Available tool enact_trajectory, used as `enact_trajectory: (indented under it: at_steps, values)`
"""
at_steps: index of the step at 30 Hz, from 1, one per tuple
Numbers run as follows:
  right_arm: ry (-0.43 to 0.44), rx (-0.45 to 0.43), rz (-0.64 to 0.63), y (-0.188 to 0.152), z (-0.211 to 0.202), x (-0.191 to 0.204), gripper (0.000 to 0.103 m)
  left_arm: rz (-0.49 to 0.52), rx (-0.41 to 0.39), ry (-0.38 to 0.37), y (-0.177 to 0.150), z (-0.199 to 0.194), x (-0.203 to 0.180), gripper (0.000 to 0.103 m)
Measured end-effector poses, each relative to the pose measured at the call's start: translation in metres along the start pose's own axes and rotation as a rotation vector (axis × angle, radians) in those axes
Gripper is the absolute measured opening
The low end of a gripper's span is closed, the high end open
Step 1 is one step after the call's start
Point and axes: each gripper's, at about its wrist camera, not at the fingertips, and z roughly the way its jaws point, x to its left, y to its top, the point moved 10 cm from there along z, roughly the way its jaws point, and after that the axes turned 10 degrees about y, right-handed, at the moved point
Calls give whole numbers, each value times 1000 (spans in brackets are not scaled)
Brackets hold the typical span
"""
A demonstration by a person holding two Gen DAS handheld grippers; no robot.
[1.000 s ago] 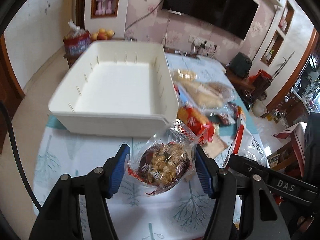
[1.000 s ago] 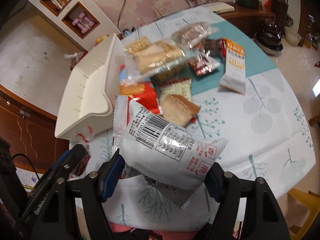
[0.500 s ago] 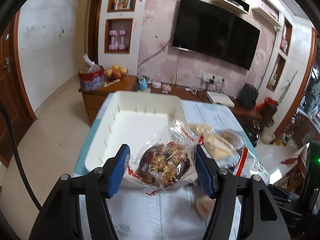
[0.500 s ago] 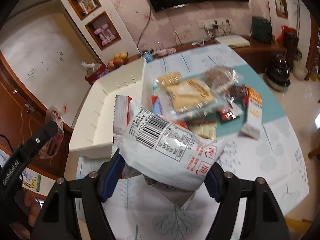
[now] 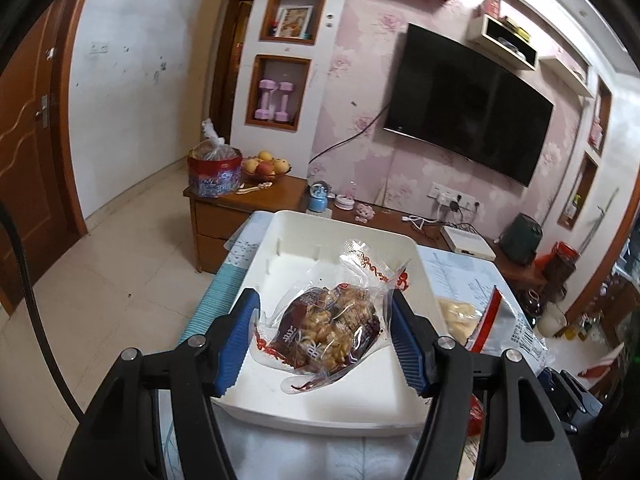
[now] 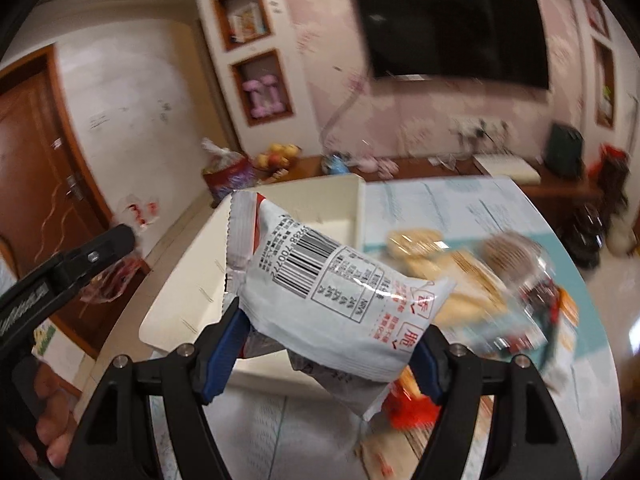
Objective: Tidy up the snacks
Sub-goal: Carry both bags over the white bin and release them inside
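Bin: white plastic storage bin (image 5: 280, 236) on the table, slotted ribs along its inner walls; nothing can be seen lying on the bare floor of it that shows, though the held packet hides part.
Left gripper: left gripper (image 5: 324, 340) clamped on a clear-wrapped nut brittle snack (image 5: 326, 330), blue pads pressing both sides of the wrapper, held in front of the bin's interior.
Brittle wrapper: transparent film with red print along the sealed edges and a dark brown panel; white characters on it are too small to read.
Right gripper: right gripper (image 6: 330, 344) gripping a white snack bag (image 6: 332, 292) between its blue pads, held up in front of the bin's near right corner.
Bag print: barcode with digits that look like 9288 7007, a boxed table of figures, and red boxed Chinese characters near the lower end; the rest is too fine to read.
Table: table (image 6: 460, 200) under a pale cloth with teal bands and a leaf print.
Loose snacks: pile of packets (image 6: 472, 280) to the right of the bin, among them pale biscuits and a round brown cake in clear film; blurred, no labels legible.
Sideboard: red tin in a clear bag (image 5: 215, 172) beside a fruit bowl (image 5: 266, 166) on the wooden cabinet behind the table.
Wall niche: pair of pink dumbbells (image 5: 274, 100).
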Motion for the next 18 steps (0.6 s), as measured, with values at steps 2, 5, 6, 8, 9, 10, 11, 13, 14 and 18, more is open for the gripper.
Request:
enact_trajectory:
  at_steps: [2,5,6,8,9,10,11,13,14,18]
  values:
    - [4,-24,-53,1,11,5,74,-17,8,4,-3,14,7,63]
    - [28,-38,-92,1,25,10,74,-41,11,0,-7,29,15,63]
    - [41,-41,-101,0,28,12,75,-45,15,-2,-9,31,16,64]
    - [63,-51,-118,1,33,17,76,-39,25,-6,-13,38,16,64]
    - [68,-54,-123,1,35,18,76,-35,29,-5,-15,41,16,65]
    - [76,-64,-131,2,36,20,77,-30,33,-2,-17,43,15,66]
    - [80,-69,-135,2,38,21,77,-31,38,0,-17,46,15,69]
    - [81,-72,-142,1,41,23,78,-37,50,5,-20,48,14,74]
    - [83,-68,-144,1,43,23,79,-42,57,6,-21,48,14,77]
    - [115,-24,-120,-4,53,25,81,-48,60,-11,-21,45,11,84]
